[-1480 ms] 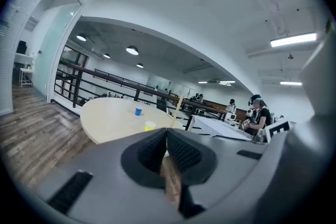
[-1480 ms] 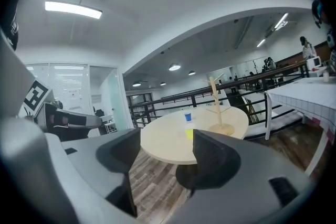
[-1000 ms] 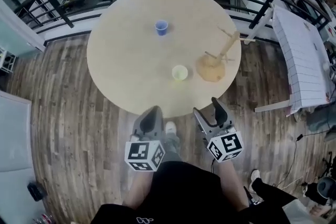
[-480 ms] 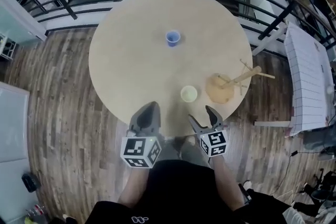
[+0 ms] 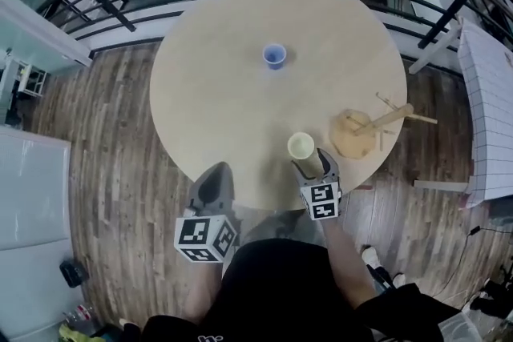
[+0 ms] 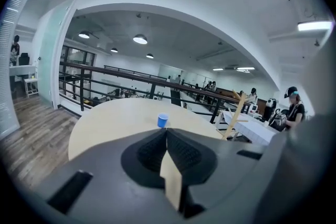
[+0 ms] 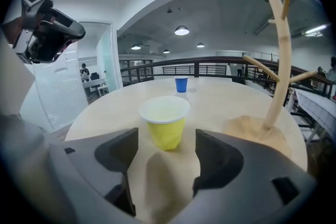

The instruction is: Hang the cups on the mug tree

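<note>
Down comes my right gripper (image 5: 313, 164) to the yellow cup (image 5: 301, 146), jaws just spread, cup untouched.
Next I ease forward and clamp; left gripper (image 5: 212, 180) jaws together, empty.

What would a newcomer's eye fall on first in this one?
The yellow cup near the front edge of the round table, with the right gripper just behind it: its jaws have just been opening and stand wide, the cup at their mouth, untouched. Next come the bare wooden mug tree to the cup's right, and a small blue cup alone farther back.
</note>
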{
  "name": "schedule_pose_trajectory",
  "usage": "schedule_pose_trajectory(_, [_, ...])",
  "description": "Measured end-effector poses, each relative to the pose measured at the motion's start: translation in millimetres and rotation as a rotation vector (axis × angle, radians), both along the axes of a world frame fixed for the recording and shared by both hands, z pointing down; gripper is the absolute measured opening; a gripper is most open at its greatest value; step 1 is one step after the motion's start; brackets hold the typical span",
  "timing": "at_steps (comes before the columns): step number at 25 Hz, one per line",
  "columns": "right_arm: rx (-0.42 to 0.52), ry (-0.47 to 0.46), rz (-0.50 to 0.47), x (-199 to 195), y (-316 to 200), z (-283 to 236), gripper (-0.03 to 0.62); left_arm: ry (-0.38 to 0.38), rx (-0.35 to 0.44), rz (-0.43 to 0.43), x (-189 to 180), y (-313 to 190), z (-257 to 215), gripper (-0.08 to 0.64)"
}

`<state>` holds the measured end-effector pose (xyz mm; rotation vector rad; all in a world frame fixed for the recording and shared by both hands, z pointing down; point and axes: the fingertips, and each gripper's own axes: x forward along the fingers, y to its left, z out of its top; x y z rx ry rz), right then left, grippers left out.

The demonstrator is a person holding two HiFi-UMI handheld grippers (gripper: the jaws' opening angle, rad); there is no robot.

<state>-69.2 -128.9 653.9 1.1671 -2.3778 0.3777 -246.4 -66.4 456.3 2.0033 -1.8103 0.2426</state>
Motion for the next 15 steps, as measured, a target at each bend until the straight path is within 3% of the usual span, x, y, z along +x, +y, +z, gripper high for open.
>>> schedule_pose_trajectory(5, [0.012,-0.004,-0.047,-19,-20,1,0.347,-0.01,-0.013,0.026,15,-5,1,0.012])
schedule_pose_trajectory(11, [0.007,0.007,-0.009,-24,-36,7,0.351,-0.032,-0.034,0.022,11,0,0,0.012])
schedule_pose_trajectory(15, [0.016,0.007,0.005,-20,-34,-3,0.31,-0.032,-0.035,0.027,13,0,-3,0.012])
